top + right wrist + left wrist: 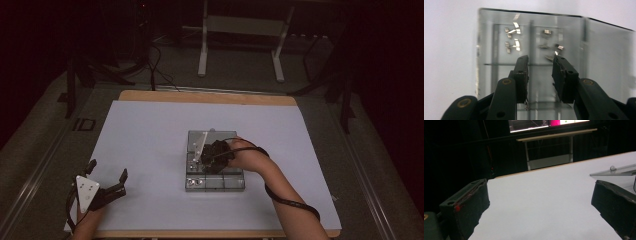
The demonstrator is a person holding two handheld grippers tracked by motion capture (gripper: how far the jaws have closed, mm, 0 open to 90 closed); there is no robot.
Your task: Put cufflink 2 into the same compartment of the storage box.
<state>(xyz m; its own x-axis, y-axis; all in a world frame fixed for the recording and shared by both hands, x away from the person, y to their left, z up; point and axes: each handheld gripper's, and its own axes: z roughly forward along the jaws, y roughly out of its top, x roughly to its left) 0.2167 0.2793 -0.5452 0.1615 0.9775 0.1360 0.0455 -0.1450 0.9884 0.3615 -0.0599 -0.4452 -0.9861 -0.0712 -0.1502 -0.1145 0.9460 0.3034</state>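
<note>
A: Where are we at with the clear compartment box point(215, 172) mid-table point(150, 130)?

B: Right tongs point(540, 72) hover above it, slightly parted, holding nothing. Left tongs point(106, 176) wide open, idle. Small metal clips point(512, 31) lie inside; picking isn't done.

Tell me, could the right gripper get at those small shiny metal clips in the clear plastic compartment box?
Probably yes: the right gripper hangs just above the clear plastic compartment box, jaws slightly apart with nothing between them, and the small shiny metal clips lie uncovered.
</note>
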